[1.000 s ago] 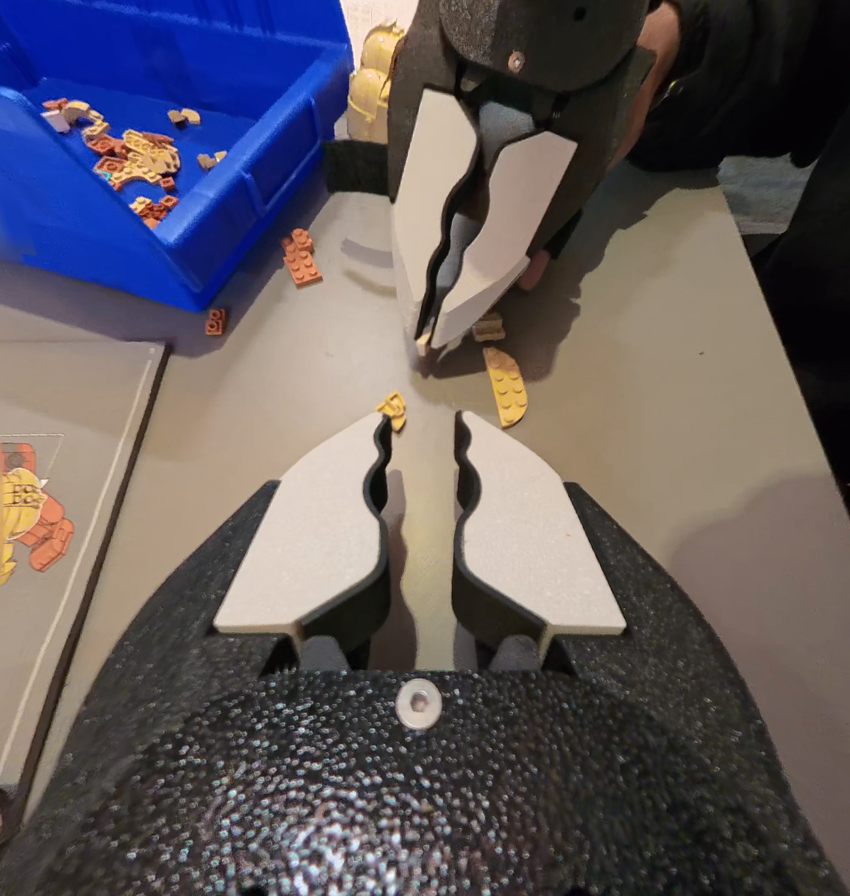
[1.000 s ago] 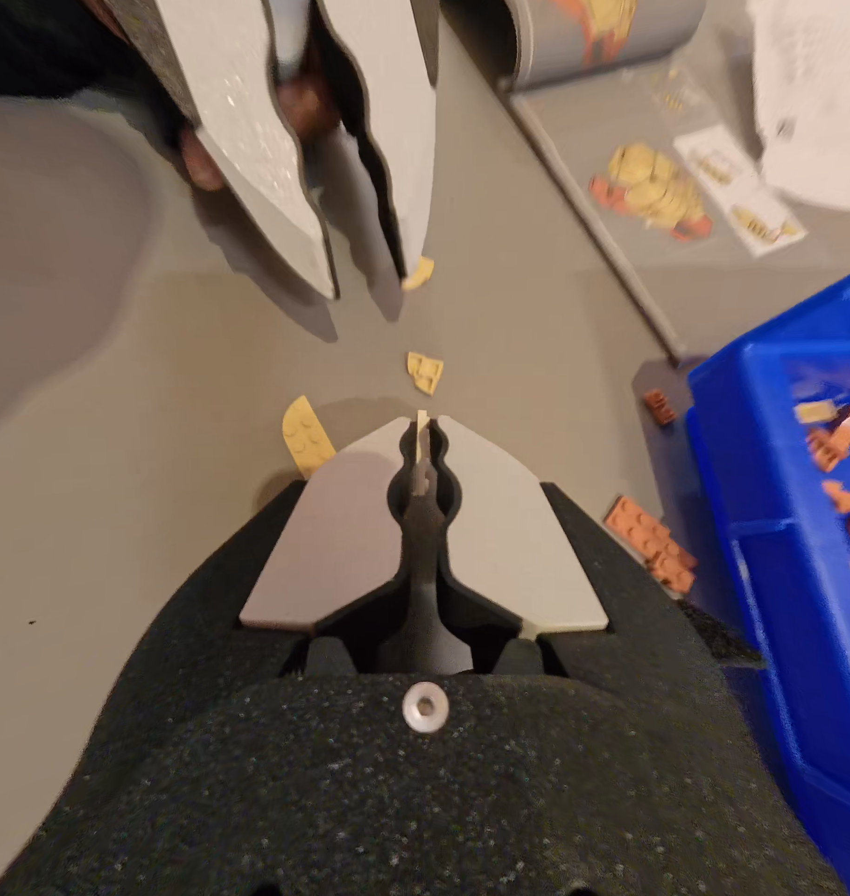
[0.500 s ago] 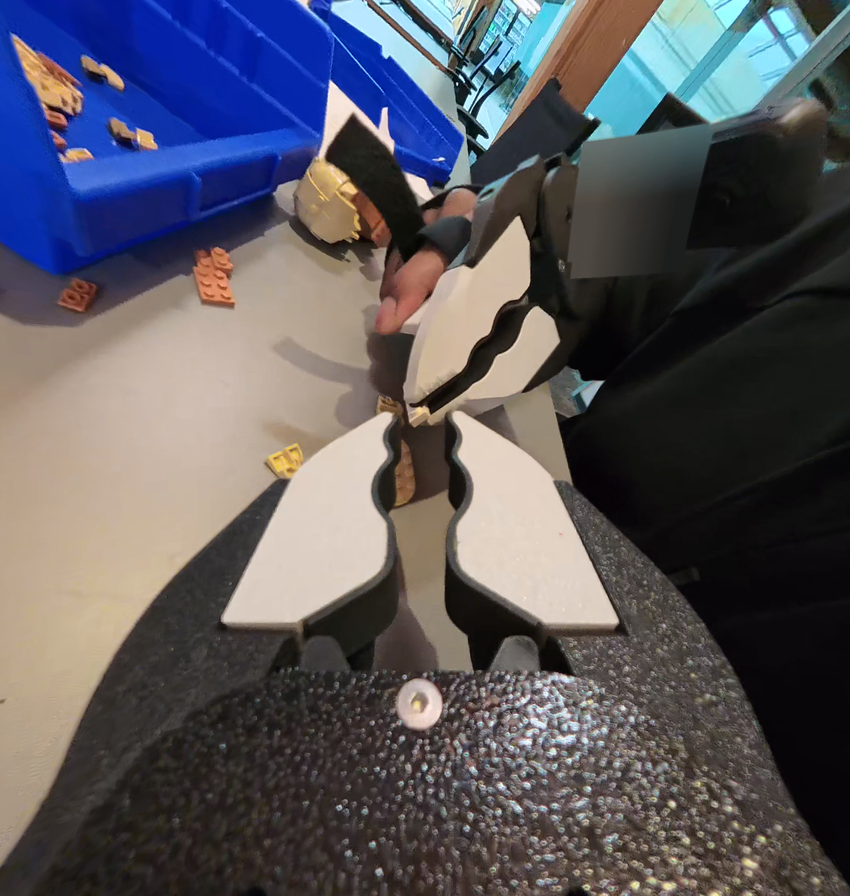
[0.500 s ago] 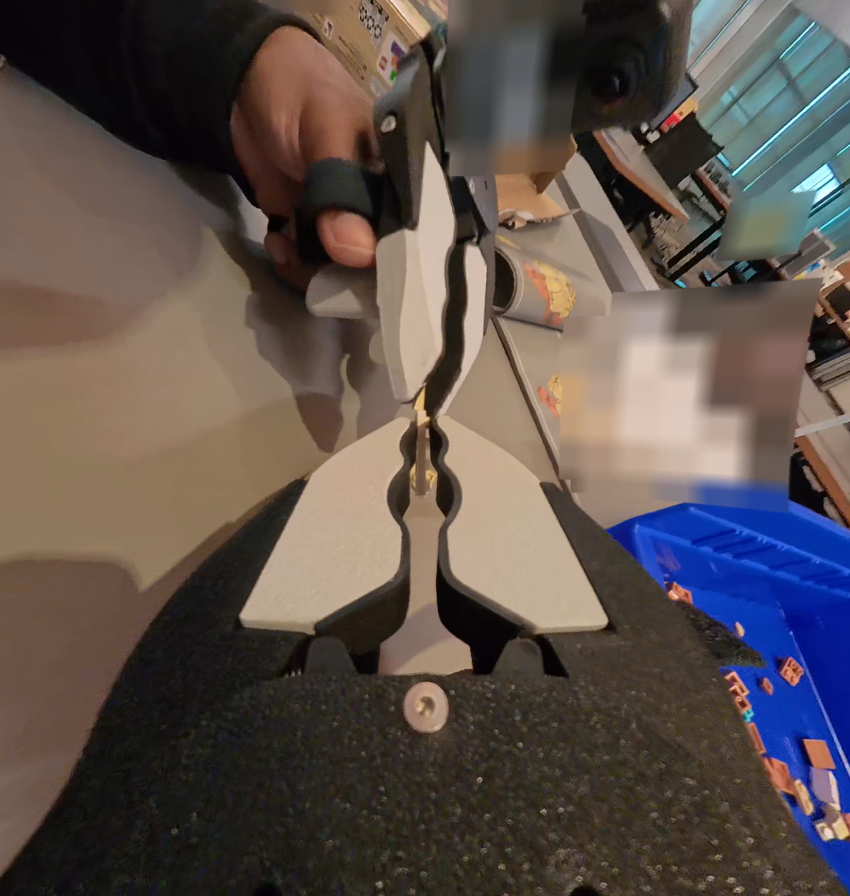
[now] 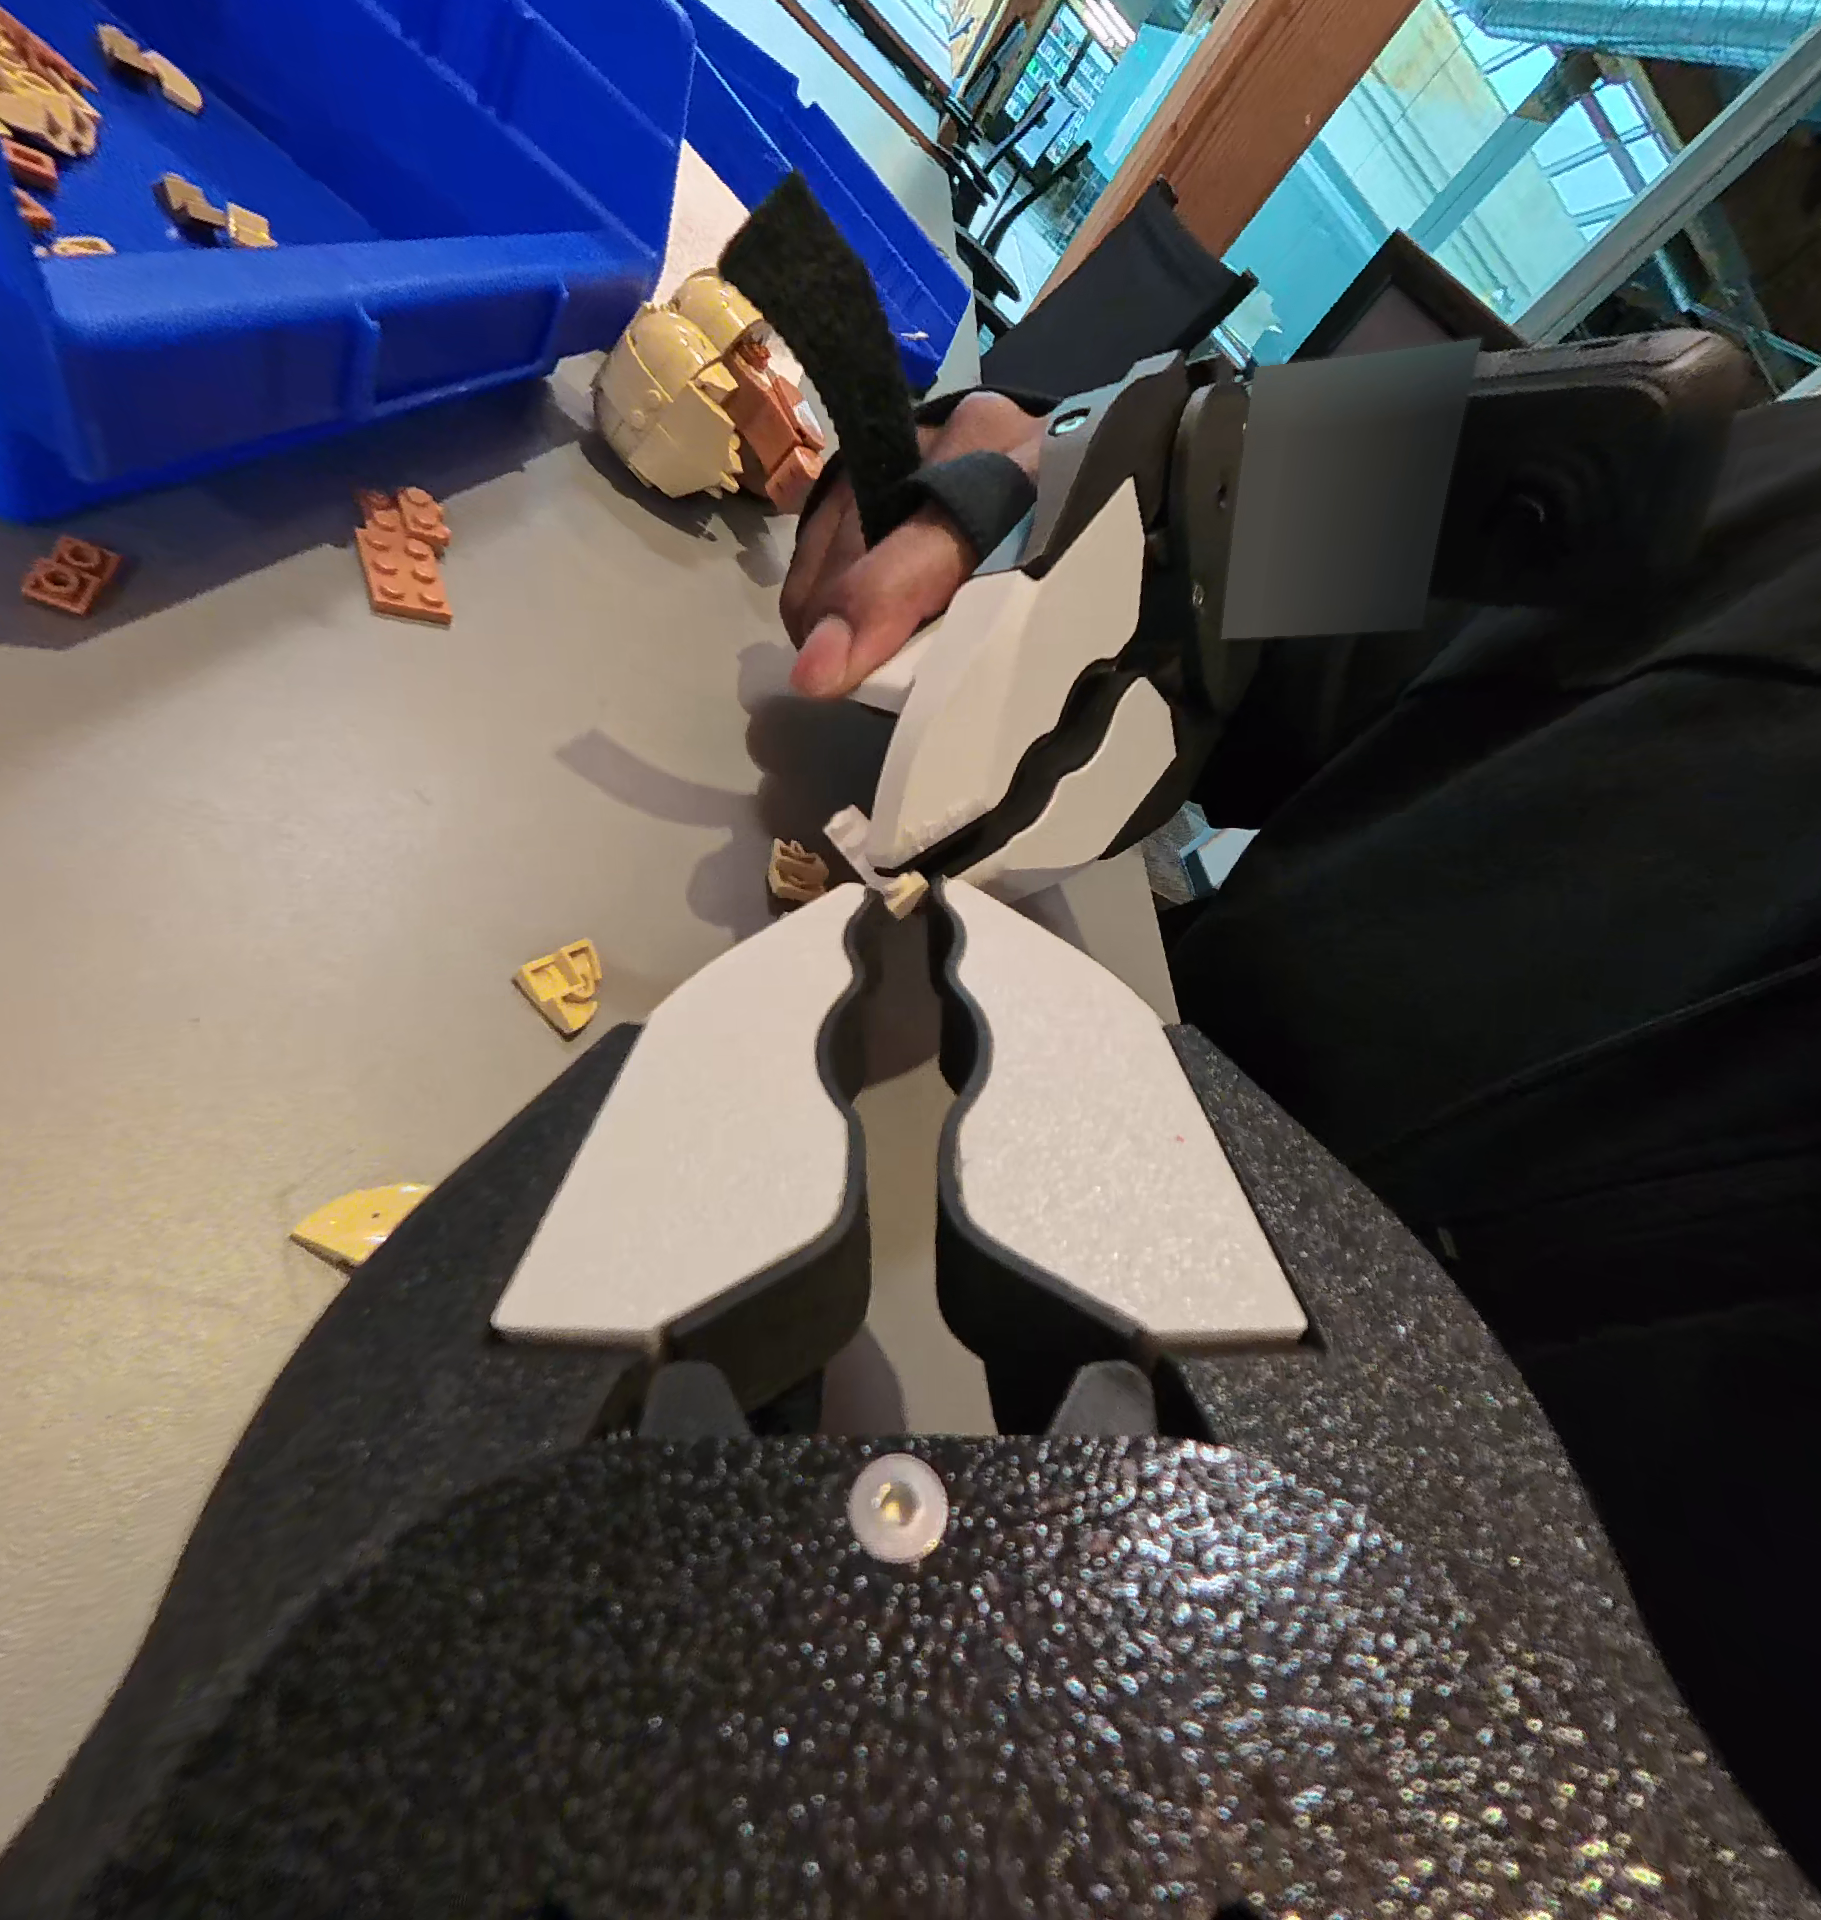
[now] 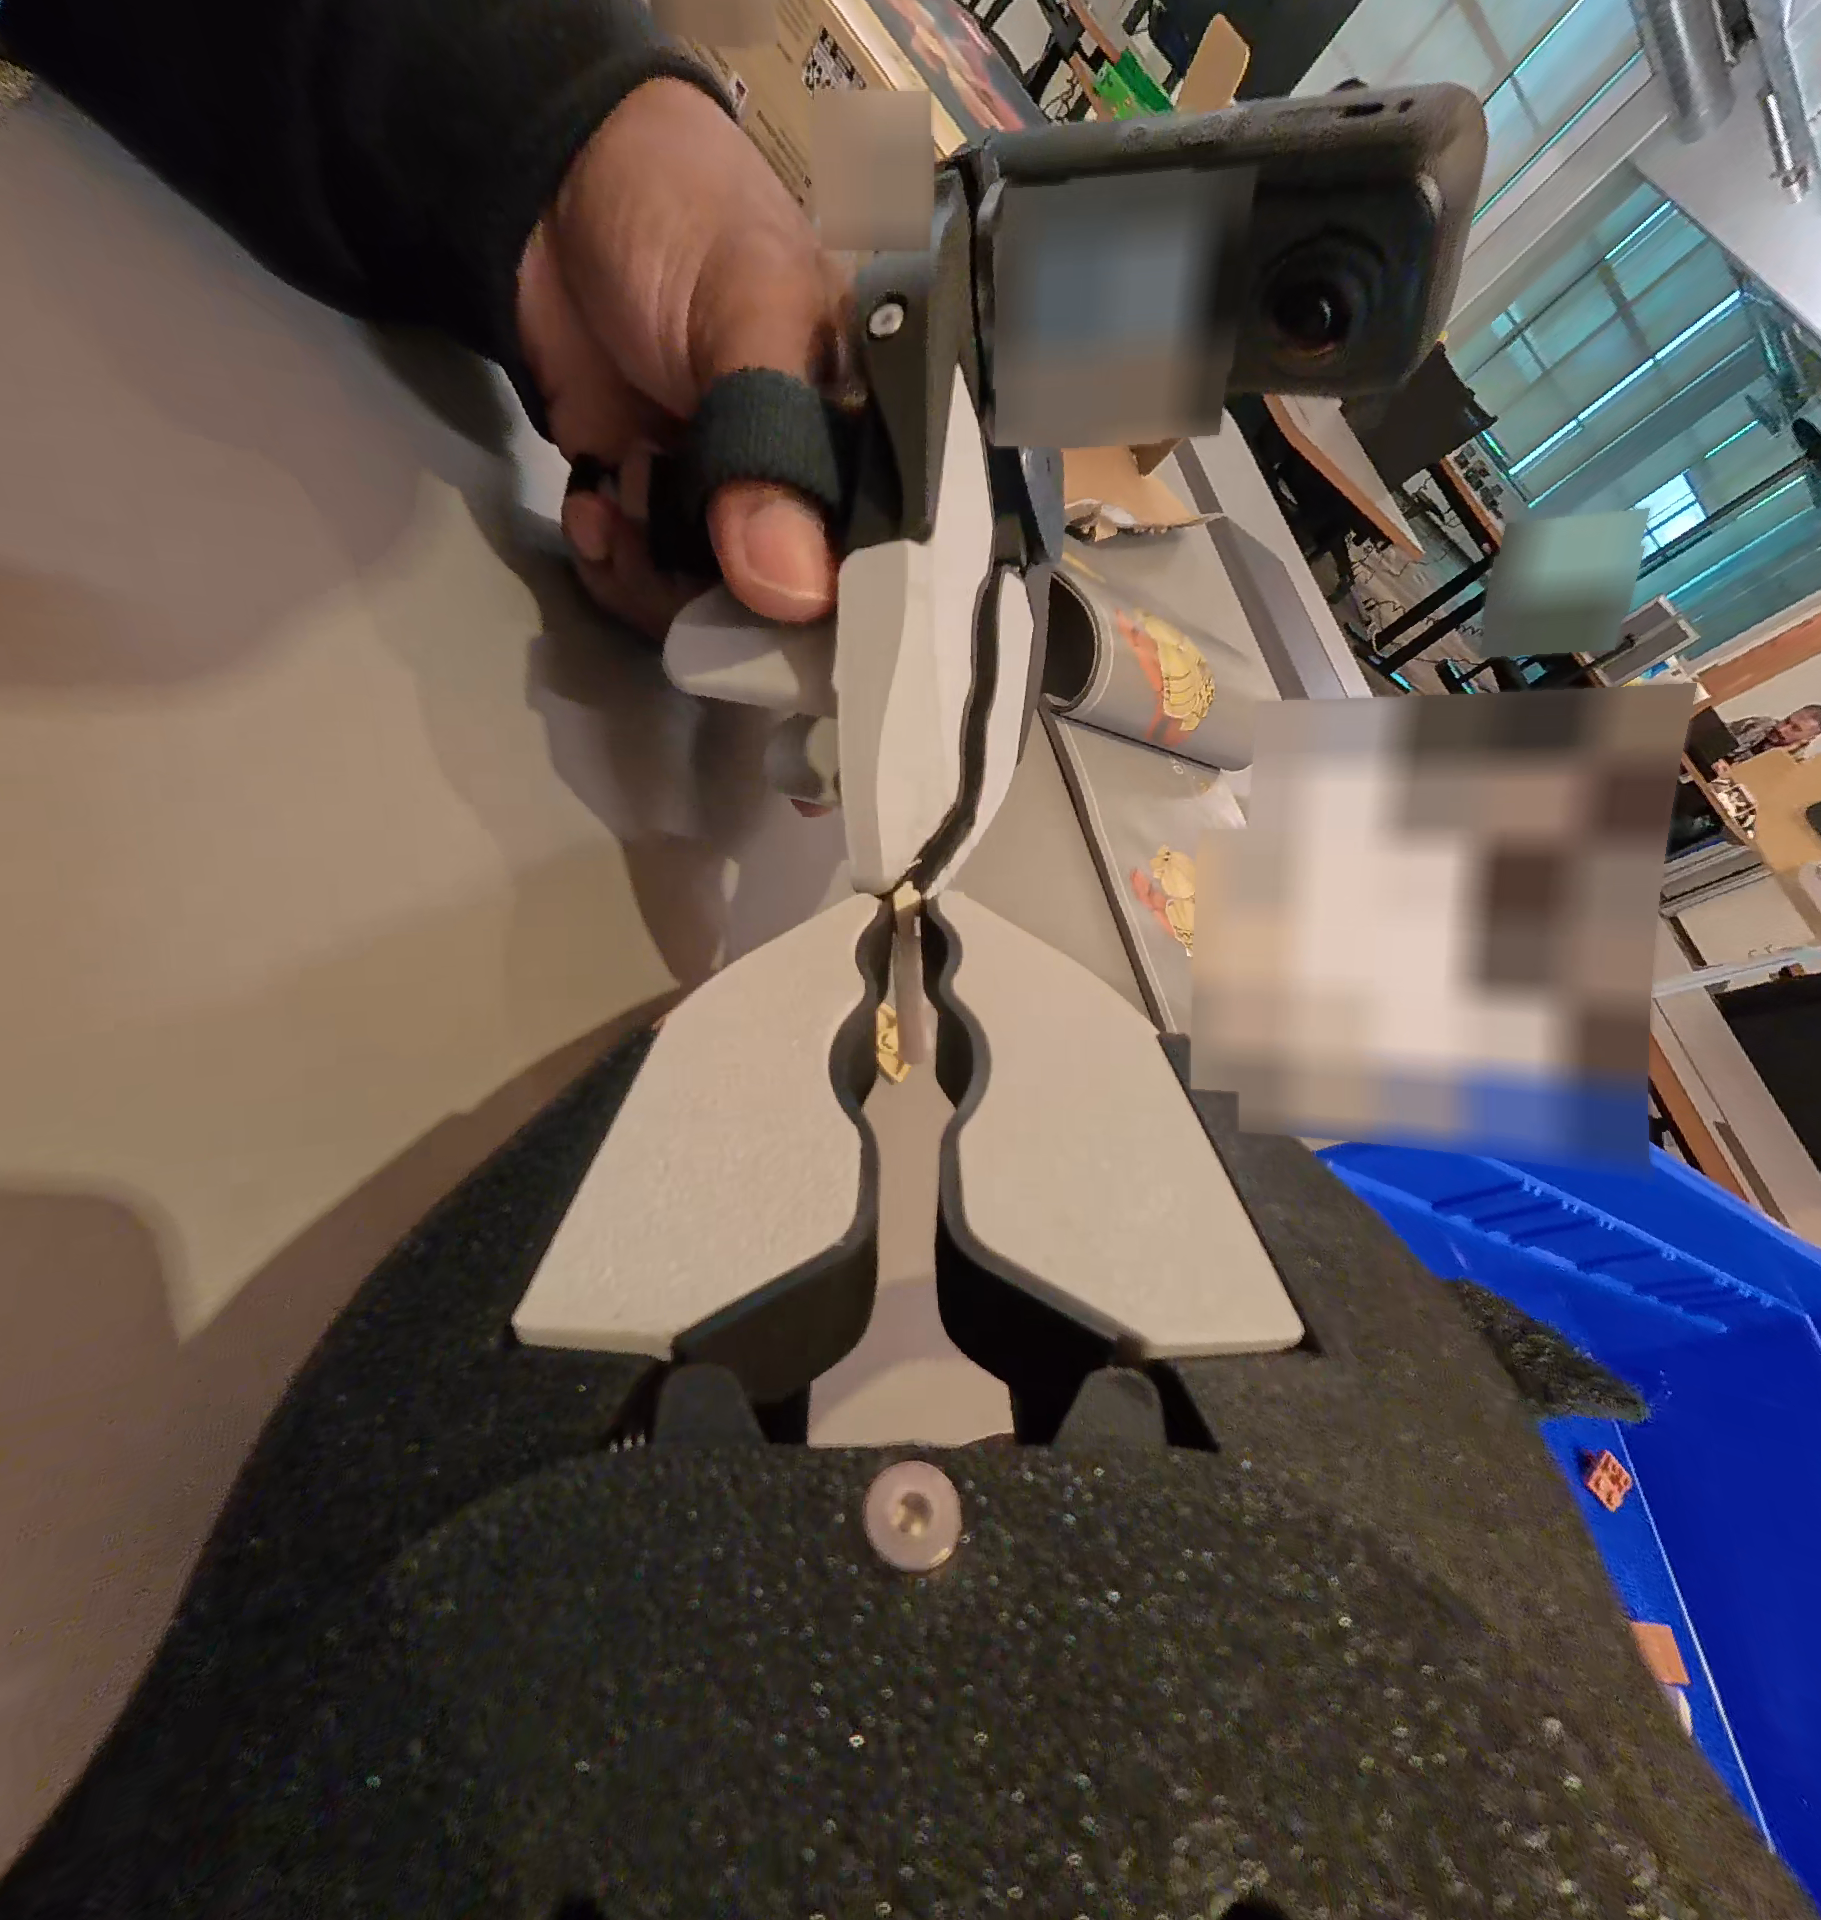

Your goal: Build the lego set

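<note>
My right gripper [image 6: 904, 916] is shut on a thin tan plate [image 6: 908, 982], seen edge-on between its fingers. In the left wrist view the right gripper [image 5: 885, 862] comes in from the upper right, with a pale piece [image 5: 846, 831] sticking out of its tips. My left gripper [image 5: 901, 894] has its tips closed around a small tan piece [image 5: 904, 896], right at the right gripper's tips. In the right wrist view the left gripper [image 6: 911, 883] points down, tip to tip with mine. Both are held above the grey table [image 5: 262, 935].
A blue bin [image 5: 262, 260] of loose bricks stands at the far left, also in the right wrist view [image 6: 1664, 1455]. A partly built tan and brown model [image 5: 698, 416] lies by it. Brown plates [image 5: 402, 556] and yellow pieces [image 5: 563, 982] lie on the table. An instruction sheet [image 6: 1166, 894] lies beyond. My left and right fingertips are right by each other.
Both grippers have risen from the table and tilted to meet tip to tip. My left gripper's fingers have closed in from open. The right gripper has kept its plate.
</note>
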